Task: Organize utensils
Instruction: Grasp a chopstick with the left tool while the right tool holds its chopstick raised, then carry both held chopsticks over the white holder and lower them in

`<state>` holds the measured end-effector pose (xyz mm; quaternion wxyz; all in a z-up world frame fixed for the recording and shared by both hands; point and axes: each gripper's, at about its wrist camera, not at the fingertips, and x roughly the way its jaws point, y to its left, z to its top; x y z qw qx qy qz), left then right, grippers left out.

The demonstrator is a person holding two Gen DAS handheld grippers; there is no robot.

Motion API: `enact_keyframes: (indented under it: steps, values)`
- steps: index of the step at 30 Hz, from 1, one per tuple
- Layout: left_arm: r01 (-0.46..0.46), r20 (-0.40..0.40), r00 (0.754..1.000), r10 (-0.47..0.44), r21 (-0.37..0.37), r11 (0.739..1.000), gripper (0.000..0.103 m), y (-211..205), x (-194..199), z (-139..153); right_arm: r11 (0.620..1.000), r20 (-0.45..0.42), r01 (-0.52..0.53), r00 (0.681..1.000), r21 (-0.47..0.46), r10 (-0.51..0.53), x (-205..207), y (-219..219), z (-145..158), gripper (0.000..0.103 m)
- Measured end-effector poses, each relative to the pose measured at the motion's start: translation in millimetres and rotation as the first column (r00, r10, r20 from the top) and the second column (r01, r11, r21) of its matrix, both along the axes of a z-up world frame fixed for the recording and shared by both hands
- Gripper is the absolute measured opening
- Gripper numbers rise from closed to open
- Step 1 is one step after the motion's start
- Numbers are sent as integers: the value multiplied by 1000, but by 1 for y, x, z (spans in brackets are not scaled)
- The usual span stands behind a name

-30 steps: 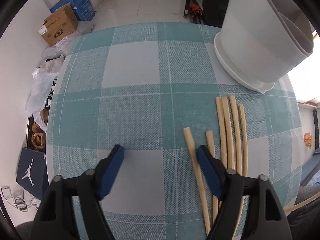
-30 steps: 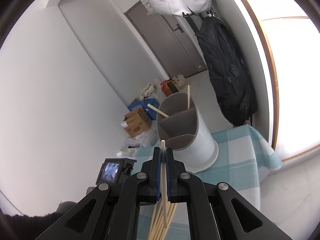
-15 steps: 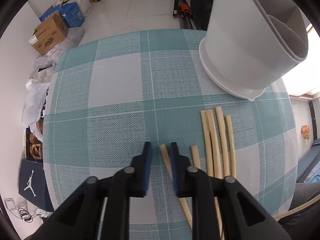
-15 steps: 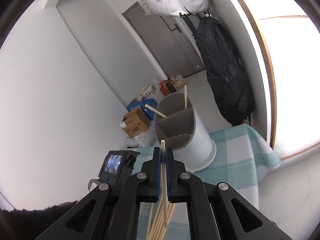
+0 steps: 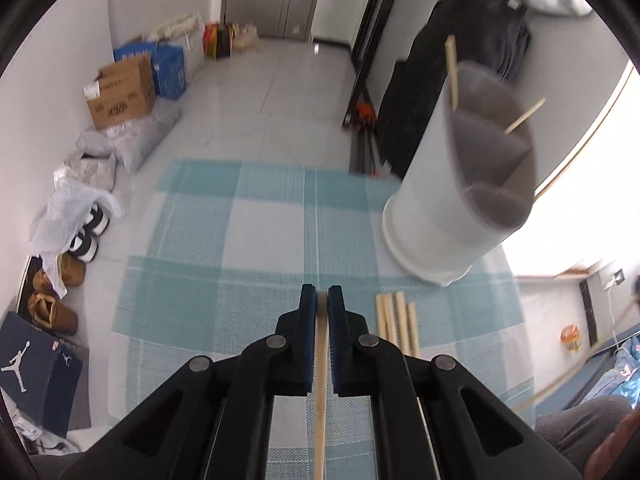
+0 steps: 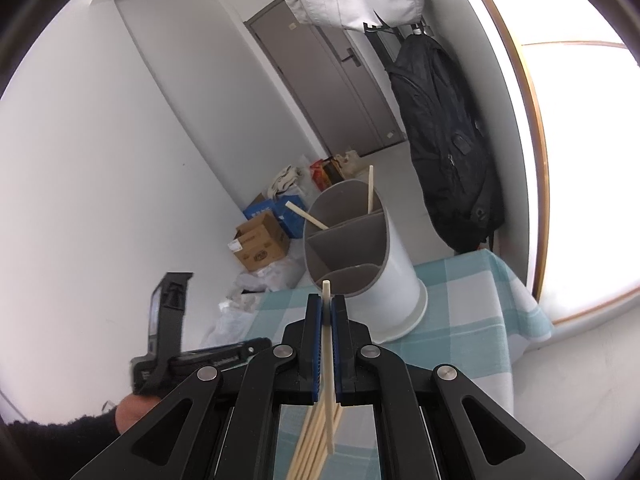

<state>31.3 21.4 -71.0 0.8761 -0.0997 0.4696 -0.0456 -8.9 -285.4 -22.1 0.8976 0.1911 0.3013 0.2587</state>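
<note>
My left gripper [image 5: 321,300] is shut on a pale wooden chopstick [image 5: 320,392] and holds it above the checked cloth. Several more chopsticks [image 5: 396,324] lie on the cloth just to its right. The white divided utensil holder [image 5: 452,192] stands at the far right with two chopsticks [image 5: 451,72] in its back compartment. My right gripper [image 6: 327,304] is shut on another chopstick [image 6: 327,344], raised, its tip in line with the holder [image 6: 360,256]. The loose chopsticks [image 6: 316,436] show below it.
The teal and white checked tablecloth [image 5: 248,248] covers a small table. Its right edge drops off by a bright window [image 6: 520,320]. Boxes and bags [image 5: 120,92] sit on the floor beyond. A black backpack [image 6: 448,152] hangs behind the holder. My left gripper's body [image 6: 168,320] shows at the left.
My left gripper closed on a chopstick from the cloth and lifted it, tilting up toward the holder. My right gripper kept its chopstick and drifted slightly.
</note>
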Motion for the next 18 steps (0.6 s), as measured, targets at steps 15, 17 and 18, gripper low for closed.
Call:
enact_keyframes:
  steps: [15,17,18]
  values:
    - [108,228,969,-96,-42,993,2,3,-19,55,998,80,10,997,-67,-4,-7,24,30,4]
    - [120,235,966,-107,-43,992,2,3,-21,62,997,97,15,995,-72,-8,-8,26,38,4]
    - [127,239,964,-114,-40,991,2,2,-21,65,997,106,17,994,-73,-9,-9,27,42,4]
